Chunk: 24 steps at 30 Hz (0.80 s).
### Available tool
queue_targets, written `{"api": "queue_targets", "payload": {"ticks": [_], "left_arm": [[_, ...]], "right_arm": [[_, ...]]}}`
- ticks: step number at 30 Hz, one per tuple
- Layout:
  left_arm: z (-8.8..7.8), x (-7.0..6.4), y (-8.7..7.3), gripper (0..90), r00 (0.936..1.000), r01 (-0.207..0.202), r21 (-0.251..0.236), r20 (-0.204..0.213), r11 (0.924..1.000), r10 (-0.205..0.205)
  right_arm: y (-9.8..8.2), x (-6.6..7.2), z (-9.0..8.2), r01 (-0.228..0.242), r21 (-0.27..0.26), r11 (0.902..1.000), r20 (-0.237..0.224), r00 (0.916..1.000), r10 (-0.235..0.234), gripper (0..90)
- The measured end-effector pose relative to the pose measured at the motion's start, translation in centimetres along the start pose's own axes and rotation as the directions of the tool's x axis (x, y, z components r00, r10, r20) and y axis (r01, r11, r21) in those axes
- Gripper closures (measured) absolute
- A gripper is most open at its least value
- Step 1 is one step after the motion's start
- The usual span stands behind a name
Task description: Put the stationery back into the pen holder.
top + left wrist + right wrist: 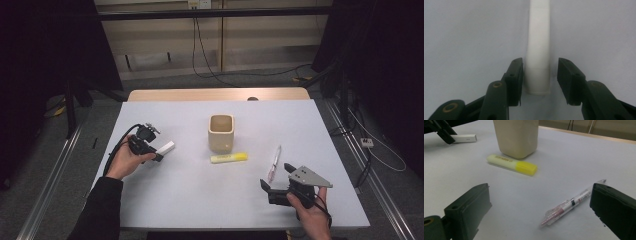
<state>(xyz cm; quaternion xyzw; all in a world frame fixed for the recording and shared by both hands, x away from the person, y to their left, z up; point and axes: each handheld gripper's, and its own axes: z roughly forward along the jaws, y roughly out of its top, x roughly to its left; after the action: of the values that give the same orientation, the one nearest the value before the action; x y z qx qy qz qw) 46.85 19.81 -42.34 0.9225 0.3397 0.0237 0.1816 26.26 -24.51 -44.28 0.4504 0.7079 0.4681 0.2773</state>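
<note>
1. The left gripper (159,152) lies low near the left edge of the table (165,200), its jaws set either side of the white eraser stick (538,50); in the left gripper view one pad looks to touch the stick's side while a clear gap stands at the other, so the jaws are half closed around it and not yet clamped.
2. The eraser stick rests flat on the table, pointing away from the gripper toward the middle; my reading is that it is meant for the beige cup (221,132), which stands upright near the table's centre.
3. As far as I can judge the work is barely begun; the yellow highlighter (229,158) lies just in front of the cup, and the clear pen (274,163) lies toward the right, both on the table.
4. The right gripper (275,182) rests near the front right corner with its jaws spread wide and holding nothing; the pen sits just ahead of them.
5. Bare table lies between eraser stick and cup, so the path looks free; the left and front edges are near the hands, the highlighter the one thing close to the cup.
</note>
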Motion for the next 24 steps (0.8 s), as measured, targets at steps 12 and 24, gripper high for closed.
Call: {"api": "queue_targets", "payload": {"ticks": [12, 24], "left_arm": [[0.07, -0.14, 0.01, 65.3, 0.9993, -0.007, 0.003, -0.035, 1.0, 0.007], [-0.05, -0.11, -0.03, 67.5, 0.9994, 0.015, -0.003, -0.032, 0.9999, -0.015]], "right_arm": [[-0.01, 0.01, 0.04, 0.001, 0.002, 1.0, -0.001, 1.0, -0.001, 2.5], [0.0, 0.0, 0.06, 0.002, 0.002, 1.0, -0.001, 1.0, -0.002, 2.5]]}}
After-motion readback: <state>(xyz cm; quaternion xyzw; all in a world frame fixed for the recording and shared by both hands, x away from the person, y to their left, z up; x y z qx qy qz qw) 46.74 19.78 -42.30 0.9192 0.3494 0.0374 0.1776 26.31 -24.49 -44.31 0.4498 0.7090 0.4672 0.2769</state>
